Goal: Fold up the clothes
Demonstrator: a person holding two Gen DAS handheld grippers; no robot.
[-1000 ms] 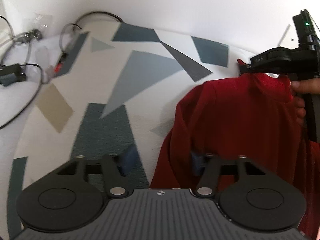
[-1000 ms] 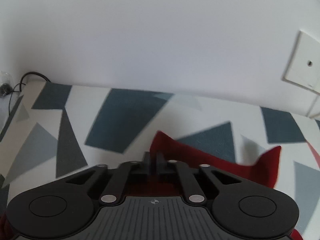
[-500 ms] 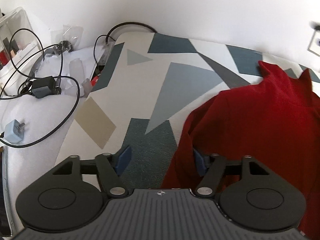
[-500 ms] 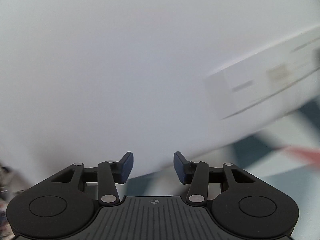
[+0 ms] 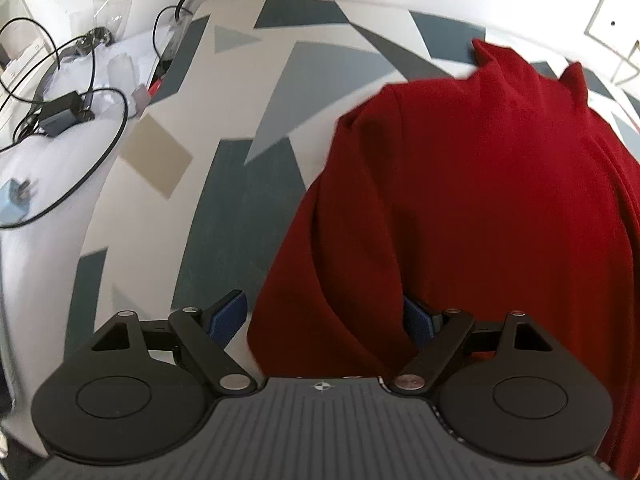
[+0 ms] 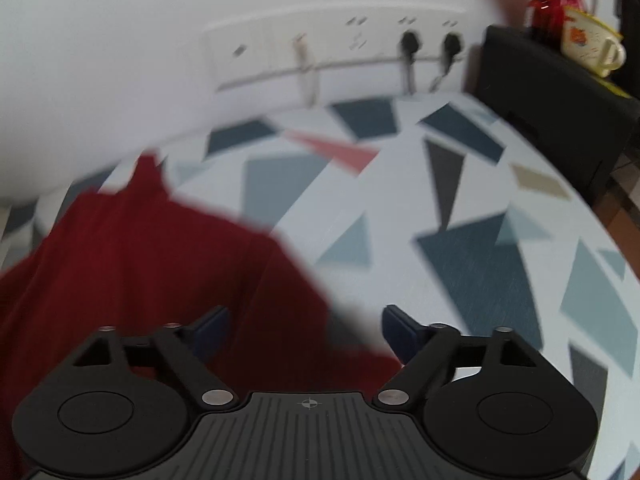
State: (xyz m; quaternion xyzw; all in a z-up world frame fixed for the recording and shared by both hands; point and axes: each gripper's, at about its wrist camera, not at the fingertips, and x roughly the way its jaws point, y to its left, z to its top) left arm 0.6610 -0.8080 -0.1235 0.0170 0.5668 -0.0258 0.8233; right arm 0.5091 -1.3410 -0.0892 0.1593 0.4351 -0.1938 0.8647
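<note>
A dark red garment (image 5: 480,184) lies folded on the patterned table cover, filling the right half of the left wrist view. My left gripper (image 5: 324,320) is open, its jaws wide apart over the garment's near left edge. The right blue pad (image 5: 418,320) is partly hidden by a cloth fold. In the right wrist view the same garment (image 6: 132,260) fills the left side. My right gripper (image 6: 308,332) is open over the garment's near right edge, nothing between its pads.
The table cover (image 5: 248,92) has grey, blue and beige shapes. Black cables, a power adapter (image 5: 60,114) and plastic bags lie at the left end. A wall socket strip (image 6: 340,52) runs behind. A black box (image 6: 560,100) with a mug (image 6: 592,44) stands at the right.
The right gripper let go of the garment's far edge, opened, and swung back over the near right side. The left gripper stayed open and pulled back slightly.
</note>
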